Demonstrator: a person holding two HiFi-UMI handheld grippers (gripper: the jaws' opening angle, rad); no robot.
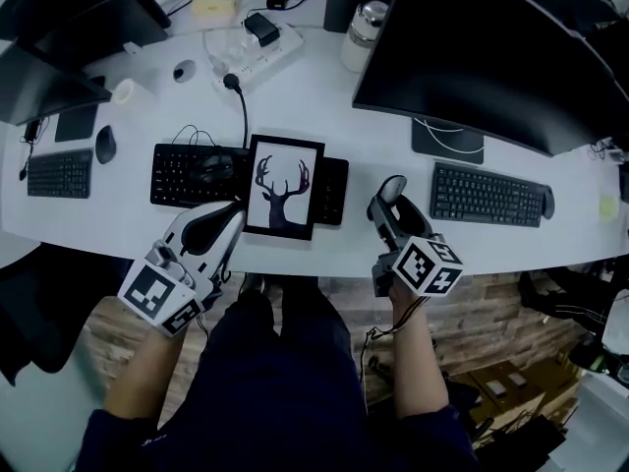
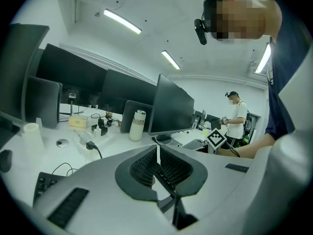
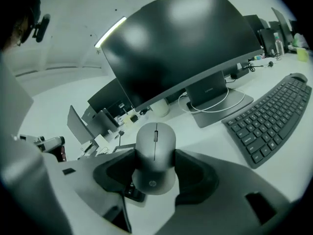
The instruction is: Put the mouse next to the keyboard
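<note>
Right gripper view showed the right gripper [image 3: 155,174] clamped on the mouse [image 3: 154,148]. Its two dark pads pressed the grey shell from either side, and the wheel end pointed away from the camera. Just past the mouse on the right lay a dark keyboard [image 3: 271,119], flat on the white tabletop [image 3: 205,136]. Behind it stood the foot of a large black monitor [image 3: 181,48], with a pale cable looped on the base.

From the head view, the right gripper [image 1: 390,207] reached over the front edge of the tabletop [image 1: 324,96]. It held the mouse [image 1: 393,187] in the bare stretch between a framed deer picture [image 1: 285,185] and that keyboard [image 1: 486,195], apart from both. Whether the mouse touched the surface could not be told.

The left gripper [image 2: 157,166] had its ribbed pads drawn together with nothing between them, only a thin sliver of light at the top. In the head view the left gripper [image 1: 228,219] sat at the front edge, just beside the lower left corner of the picture. The picture lay across a second, black keyboard [image 1: 195,173].

Farther left sat a small keyboard [image 1: 59,173] with another mouse [image 1: 105,144] near its upper right corner. Toward the back stood a white power strip [image 1: 260,52] and a pale bottle [image 1: 366,32] beside the monitor [image 1: 501,47]. Below the edge were the person's dark-clad legs and a wooden floor [image 1: 472,313].
</note>
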